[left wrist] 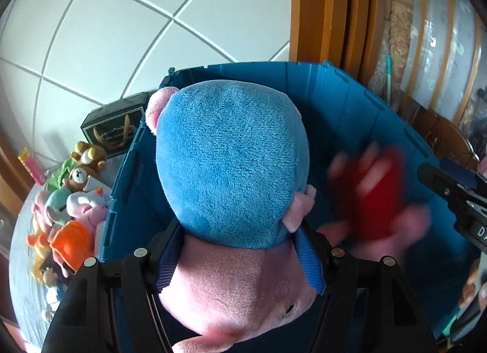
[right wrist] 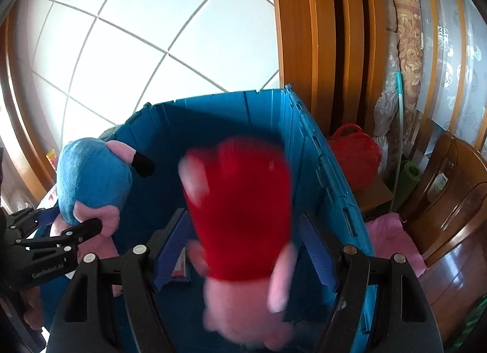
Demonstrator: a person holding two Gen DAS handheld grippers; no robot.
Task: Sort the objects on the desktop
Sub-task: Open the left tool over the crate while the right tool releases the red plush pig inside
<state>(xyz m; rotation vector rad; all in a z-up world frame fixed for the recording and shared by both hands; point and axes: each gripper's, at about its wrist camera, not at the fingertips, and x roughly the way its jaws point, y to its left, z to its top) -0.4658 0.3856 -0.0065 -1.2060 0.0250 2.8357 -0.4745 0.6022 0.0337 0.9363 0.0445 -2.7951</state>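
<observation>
My left gripper (left wrist: 239, 231) is shut on a pink plush pig in a blue dress (left wrist: 231, 155), its blue pads against the toy's sides. It holds the toy over the open blue bin (left wrist: 350, 103). The right wrist view shows the same pig (right wrist: 91, 176) at the bin's left edge, between the left gripper's fingers (right wrist: 88, 228). My right gripper (right wrist: 243, 216) stands open above the bin (right wrist: 213, 121). A pink plush pig in a red dress (right wrist: 240, 210) is motion-blurred between its jaws, with gaps to both pads. That red pig (left wrist: 377, 194) also shows blurred inside the bin, beside the right gripper's fingers (left wrist: 438, 179).
Several plush toys (left wrist: 70, 200) and a black box (left wrist: 115, 127) lie on the bed left of the bin. A wooden door frame (right wrist: 304, 33) rises behind it. A red bag (right wrist: 356, 152), pink cloth (right wrist: 392, 231) and wooden furniture (right wrist: 450, 200) stand at its right. A small flat item (right wrist: 179, 264) lies inside.
</observation>
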